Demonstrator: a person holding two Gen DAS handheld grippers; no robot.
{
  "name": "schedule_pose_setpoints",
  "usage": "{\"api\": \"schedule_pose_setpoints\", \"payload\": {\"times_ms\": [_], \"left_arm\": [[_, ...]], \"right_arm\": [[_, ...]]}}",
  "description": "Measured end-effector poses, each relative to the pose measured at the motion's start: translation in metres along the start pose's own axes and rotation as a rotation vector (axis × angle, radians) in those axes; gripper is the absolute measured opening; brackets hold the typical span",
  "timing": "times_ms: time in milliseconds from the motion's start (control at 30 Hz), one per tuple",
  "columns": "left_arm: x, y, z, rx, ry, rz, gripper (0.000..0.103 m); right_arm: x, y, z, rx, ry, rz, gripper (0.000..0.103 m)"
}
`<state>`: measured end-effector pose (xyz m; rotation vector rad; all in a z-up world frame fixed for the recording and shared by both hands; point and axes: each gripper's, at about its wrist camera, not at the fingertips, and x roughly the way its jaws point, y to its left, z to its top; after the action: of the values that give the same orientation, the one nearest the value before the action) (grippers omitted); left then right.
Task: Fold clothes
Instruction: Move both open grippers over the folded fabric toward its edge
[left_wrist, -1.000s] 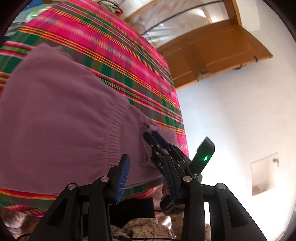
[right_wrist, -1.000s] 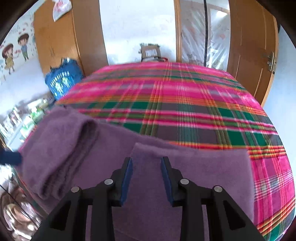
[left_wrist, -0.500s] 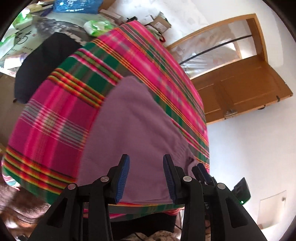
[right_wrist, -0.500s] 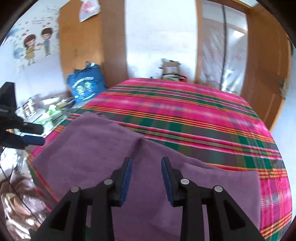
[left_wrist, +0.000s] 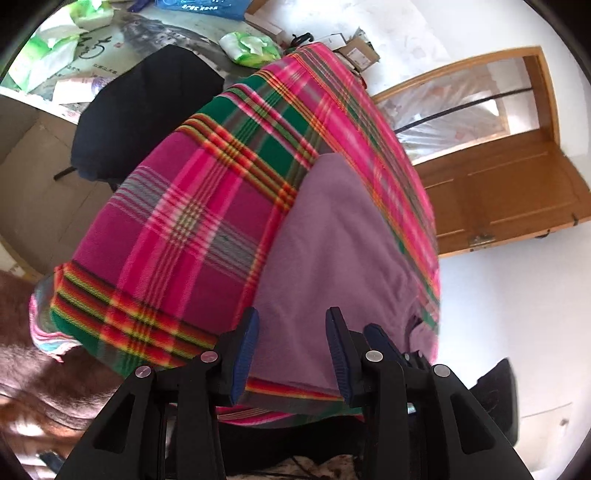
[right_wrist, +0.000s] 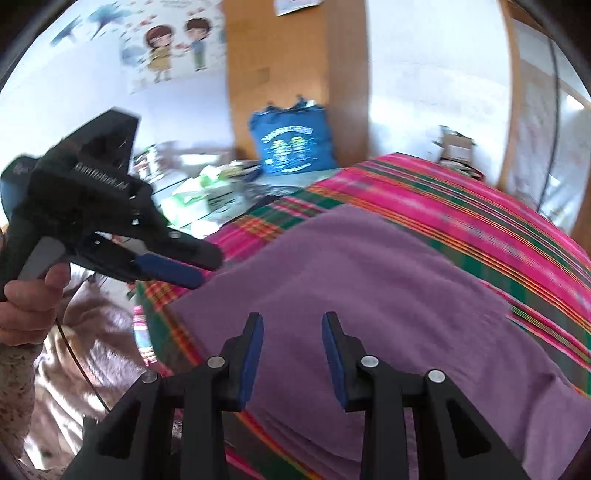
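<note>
A purple garment (left_wrist: 340, 236) lies spread on the pink and green plaid bed cover (left_wrist: 192, 221), near the bed's front edge. It also fills the middle of the right wrist view (right_wrist: 369, 288). My left gripper (left_wrist: 291, 347) is open and empty, held above the garment's near edge. It also shows from the side in the right wrist view (right_wrist: 184, 269), off the bed's left corner. My right gripper (right_wrist: 291, 350) is open and empty over the garment's front part. Its fingers (left_wrist: 380, 339) show low in the left wrist view.
A dark chair (left_wrist: 147, 110) stands beside the bed's left side, with a cluttered desk (left_wrist: 110, 40) behind it. A blue bag (right_wrist: 291, 140) hangs by a wooden wardrobe (right_wrist: 295, 66). A wooden door (left_wrist: 498, 192) stands beyond the bed. Brown bedding (right_wrist: 92, 332) lies below the bed's corner.
Both grippers have pulled back from the garment and swung left. The garment's rolled fold at the left is gone; it now lies flatter. The left gripper has come into the right wrist view.
</note>
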<state>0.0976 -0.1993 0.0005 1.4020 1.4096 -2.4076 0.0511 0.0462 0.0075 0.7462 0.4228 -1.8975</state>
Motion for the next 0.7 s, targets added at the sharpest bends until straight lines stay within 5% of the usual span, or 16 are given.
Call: {"api": "schedule_pose_setpoints", "payload": {"times_ms": [200,700], "left_arm": [[0.002,0.01,-0.006,-0.004,0.023,0.052,0.039],[-0.006,0.033,-0.004,-0.057,0.011,0.029,0.039]], "right_arm": [[0.023,0.021,0.002,-0.05,0.032,0.038,0.034],[0.027,0.045,0.003,-0.115,0.001,0.083,0.034]]}}
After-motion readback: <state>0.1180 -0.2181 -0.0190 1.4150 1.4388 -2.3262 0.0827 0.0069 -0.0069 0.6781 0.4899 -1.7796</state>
